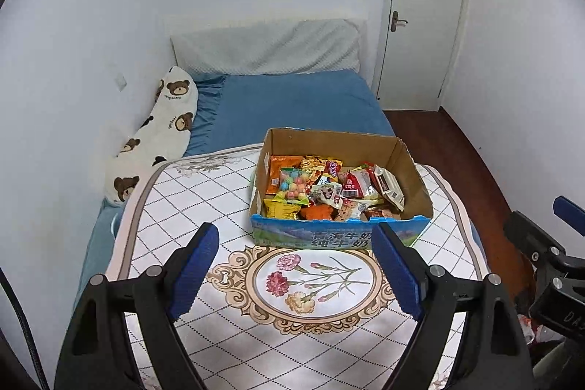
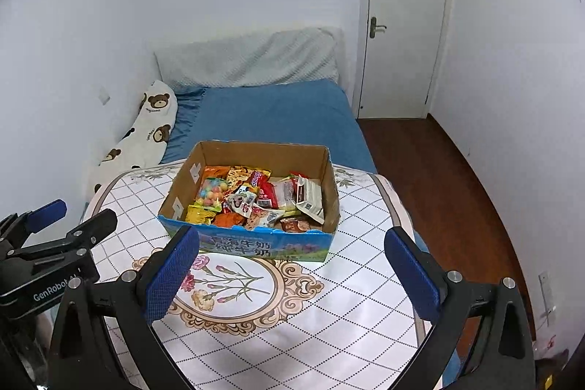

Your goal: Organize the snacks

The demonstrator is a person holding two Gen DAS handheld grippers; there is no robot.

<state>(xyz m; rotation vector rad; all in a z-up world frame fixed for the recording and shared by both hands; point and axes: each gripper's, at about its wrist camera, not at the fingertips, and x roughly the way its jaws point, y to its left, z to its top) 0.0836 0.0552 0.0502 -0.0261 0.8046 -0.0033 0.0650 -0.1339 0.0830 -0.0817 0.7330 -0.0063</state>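
I hold both sets of fingers wide and empty; the left gripper (image 1: 298, 271) and right gripper (image 2: 292, 275) hover just short of the snack-filled cardboard box (image 2: 256, 245) on the surface (image 1: 190, 203).

box front (image 1: 329, 238): "青海牛奶 纯牛奶" | left claw (image 2: 40, 295) body: "GenRobot" | other print illegible

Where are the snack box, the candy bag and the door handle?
box (image 2: 252, 245), right wrist view, its blue front wall.
candy bag (image 2: 212, 189), right wrist view, its clear middle.
door handle (image 1: 396, 22), left wrist view, its lever.
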